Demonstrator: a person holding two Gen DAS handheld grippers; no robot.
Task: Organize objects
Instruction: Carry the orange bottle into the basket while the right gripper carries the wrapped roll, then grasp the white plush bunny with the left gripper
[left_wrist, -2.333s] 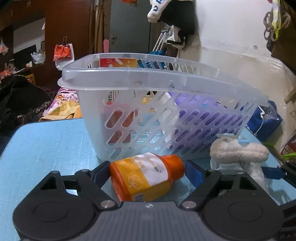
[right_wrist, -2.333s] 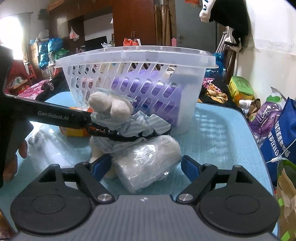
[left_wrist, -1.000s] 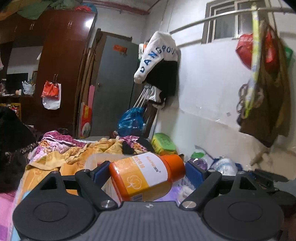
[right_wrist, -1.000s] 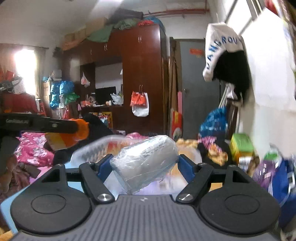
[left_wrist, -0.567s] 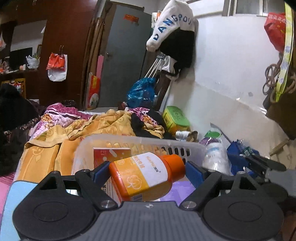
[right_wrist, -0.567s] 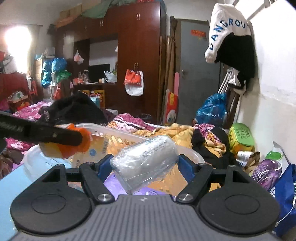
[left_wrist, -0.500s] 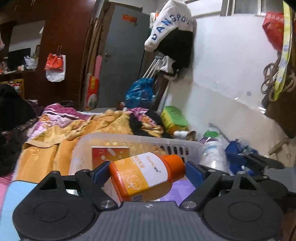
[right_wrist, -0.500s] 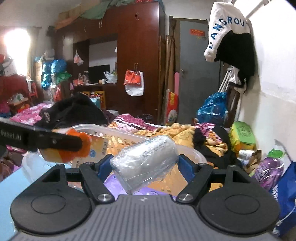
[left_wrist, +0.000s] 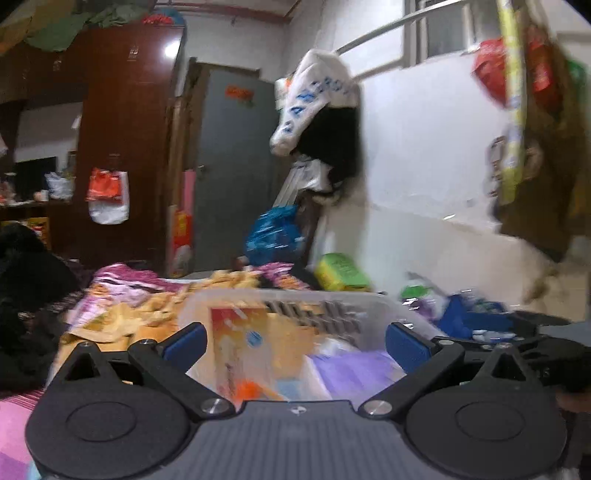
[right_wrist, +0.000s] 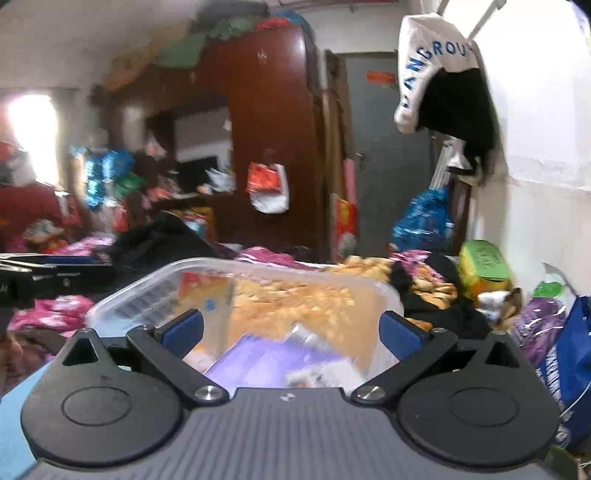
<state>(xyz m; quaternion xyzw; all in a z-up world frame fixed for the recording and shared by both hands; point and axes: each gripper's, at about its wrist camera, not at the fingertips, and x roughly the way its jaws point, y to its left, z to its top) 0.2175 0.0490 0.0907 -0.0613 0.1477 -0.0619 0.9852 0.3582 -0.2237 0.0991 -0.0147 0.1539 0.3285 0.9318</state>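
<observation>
We see the left gripper (left_wrist: 294, 341) and right gripper (right_wrist: 290, 330) with fingers spread wide, gripping nothing, above the clear basket (right_wrist: 317, 275) holding boxes.

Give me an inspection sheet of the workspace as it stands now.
Surface: blue tabletop, only a corner visible.
Job's things: clear plastic basket below both grippers, holding an orange bottle, a red-and-orange box and a purple pack; blurred.
Clutter: green box, blue bag, bedding behind.
Grippers: left gripper open, empty; right gripper open, empty.
Cables: nothing seen.
Surroundings: wooden wardrobe, grey door, jacket hung on the wall.
</observation>
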